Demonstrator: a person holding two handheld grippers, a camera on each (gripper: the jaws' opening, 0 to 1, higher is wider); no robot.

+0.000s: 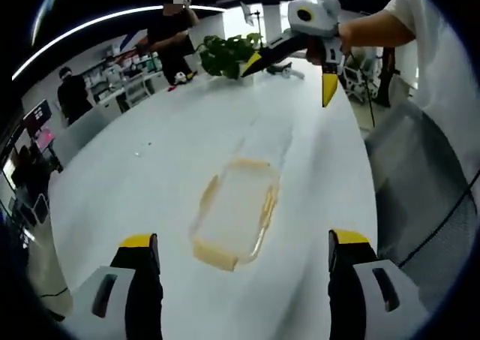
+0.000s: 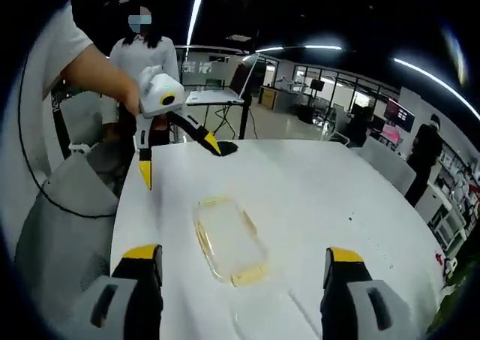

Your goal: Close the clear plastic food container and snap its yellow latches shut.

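Left gripper and right gripper, jaws spread wide and holding nothing, hover above the clear container (lid on) on the white table. A potted plant shows in the left gripper view; a laptop in the right gripper view.

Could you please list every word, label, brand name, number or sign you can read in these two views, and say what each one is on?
None can be read.
The clear plastic food container with yellow latches on the white table bears no visible print.
Both open yellow-tipped tools, left and right, show no marking.
The screens at the room's edge are too small and blurred to read.
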